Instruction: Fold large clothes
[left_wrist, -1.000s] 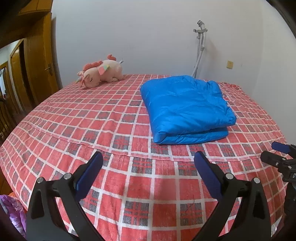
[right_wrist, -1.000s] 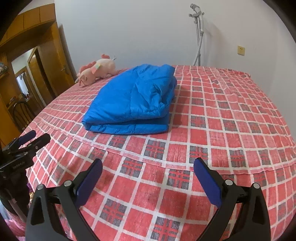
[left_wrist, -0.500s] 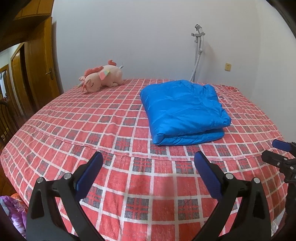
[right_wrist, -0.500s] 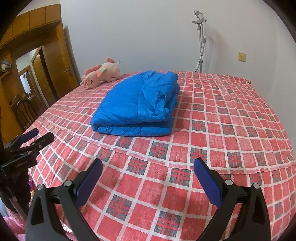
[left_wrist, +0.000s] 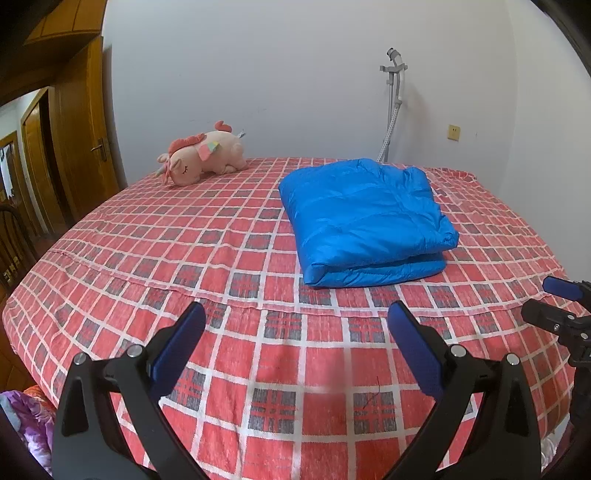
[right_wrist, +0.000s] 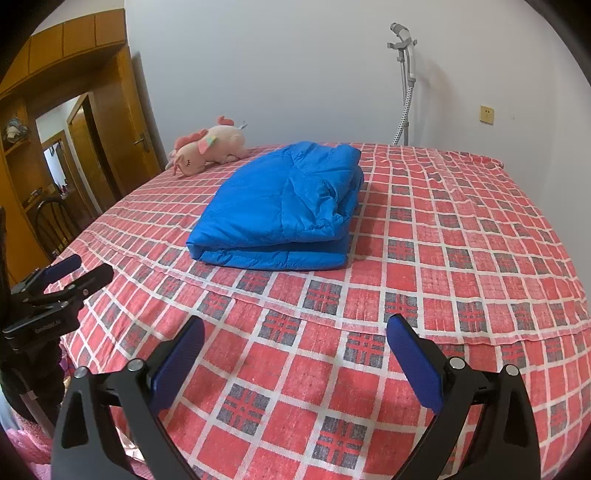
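A blue puffy jacket lies folded into a thick rectangle on the red checked bed, toward the far side. My left gripper hangs open over the bed's near edge, well short of the jacket, nothing between its blue pads. My right gripper is open too, also at the near edge and empty. In the left wrist view the right gripper shows at the right border; in the right wrist view the left gripper shows at the left border.
A pink plush unicorn lies at the bed's far left by the white wall. A garment steamer pole stands behind the bed. Wooden doors and a chair are at the left.
Both grippers have drawn back and risen away from the folded jacket, which now looks smaller and farther off. Both stay open and empty. The jacket has not moved.
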